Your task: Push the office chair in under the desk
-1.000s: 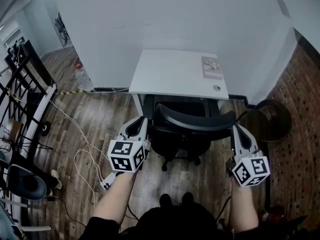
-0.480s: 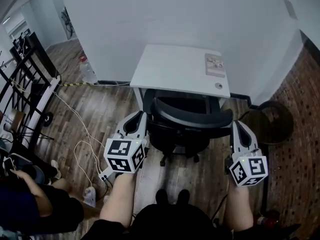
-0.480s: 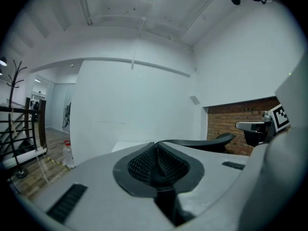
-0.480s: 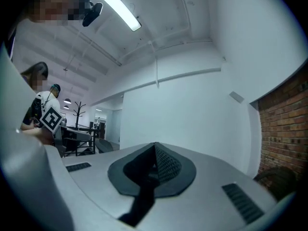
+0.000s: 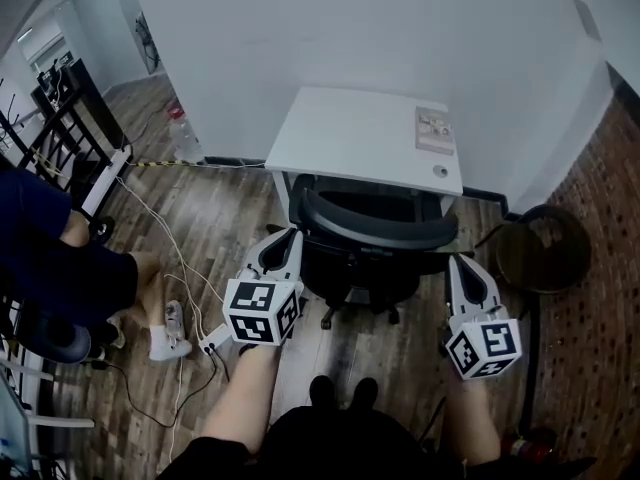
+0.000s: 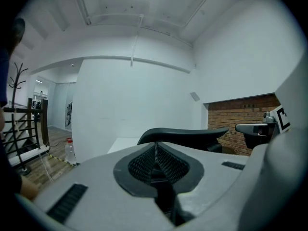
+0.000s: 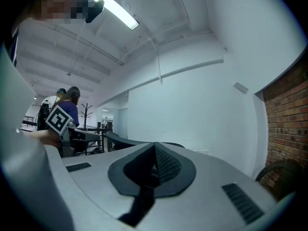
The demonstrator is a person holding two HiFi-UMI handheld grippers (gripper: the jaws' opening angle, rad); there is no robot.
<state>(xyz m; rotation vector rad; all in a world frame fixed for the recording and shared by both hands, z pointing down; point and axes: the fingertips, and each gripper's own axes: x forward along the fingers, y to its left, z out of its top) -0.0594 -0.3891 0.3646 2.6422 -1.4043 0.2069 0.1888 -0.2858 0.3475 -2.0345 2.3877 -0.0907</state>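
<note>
floor (image 5: 225, 223): wood planks (cables (image 5: 163, 236) trailing) | wall (image 5: 330, 28): white | desk (image 5: 350, 138): white top

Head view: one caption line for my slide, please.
Left tongs, just closed, and right tongs, both empty, flank a black office chair at a white desk.

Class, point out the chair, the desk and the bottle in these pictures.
chair (image 5: 378, 230), head view, top band of the backrest.
desk (image 5: 350, 138), head view, bare white top.
bottle (image 6: 70, 153), left gripper view, its clear body.
</note>
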